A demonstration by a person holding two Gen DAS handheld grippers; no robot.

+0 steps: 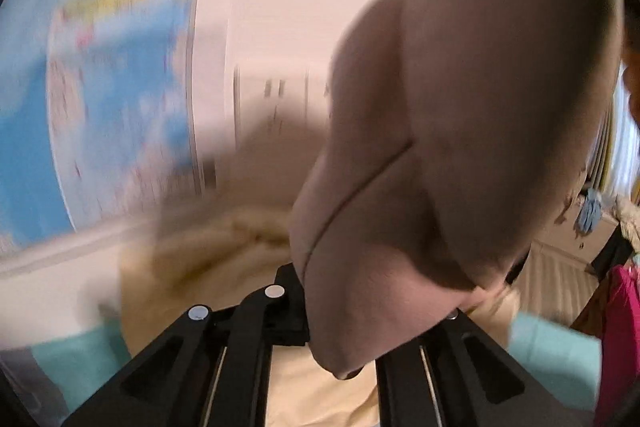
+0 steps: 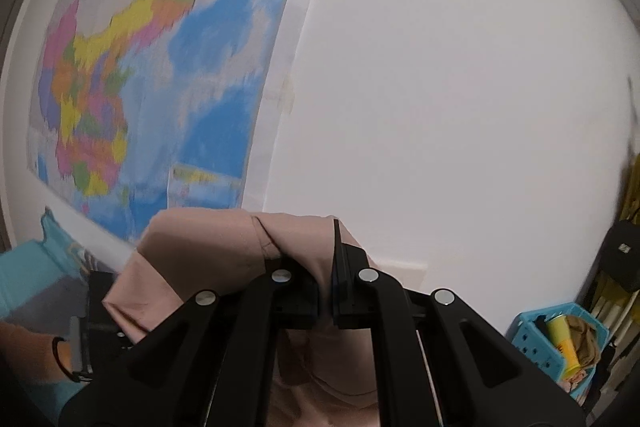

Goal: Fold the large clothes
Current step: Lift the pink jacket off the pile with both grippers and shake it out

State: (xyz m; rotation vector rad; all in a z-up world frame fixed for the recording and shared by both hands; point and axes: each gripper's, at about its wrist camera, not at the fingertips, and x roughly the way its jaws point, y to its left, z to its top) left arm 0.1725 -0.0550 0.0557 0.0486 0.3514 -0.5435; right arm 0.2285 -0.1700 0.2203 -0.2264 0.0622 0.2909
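Note:
A large dusty-pink garment [image 1: 460, 107] hangs in front of the blurred left wrist view, running from the upper right down into my left gripper [image 1: 316, 311]. That gripper is shut on a fold of it. Its left finger [image 1: 290, 291] shows and the cloth covers the right one. In the right wrist view my right gripper [image 2: 326, 279] is shut on the same pink garment [image 2: 200, 259]. The cloth bunches over the fingers and drapes to the lower left, where a forearm [image 2: 36, 347] with a dark wristband holds the other gripper's black body [image 2: 100, 307].
A coloured wall map [image 2: 152, 67] hangs on the white wall ahead. A blue crate [image 2: 560, 343] with a yellow bottle stands at the right. Below lie cream bedding [image 1: 320, 395], teal fabric [image 1: 72, 359] and a tan blanket [image 1: 224, 247]. Magenta clothing [image 1: 620, 327] hangs at the far right.

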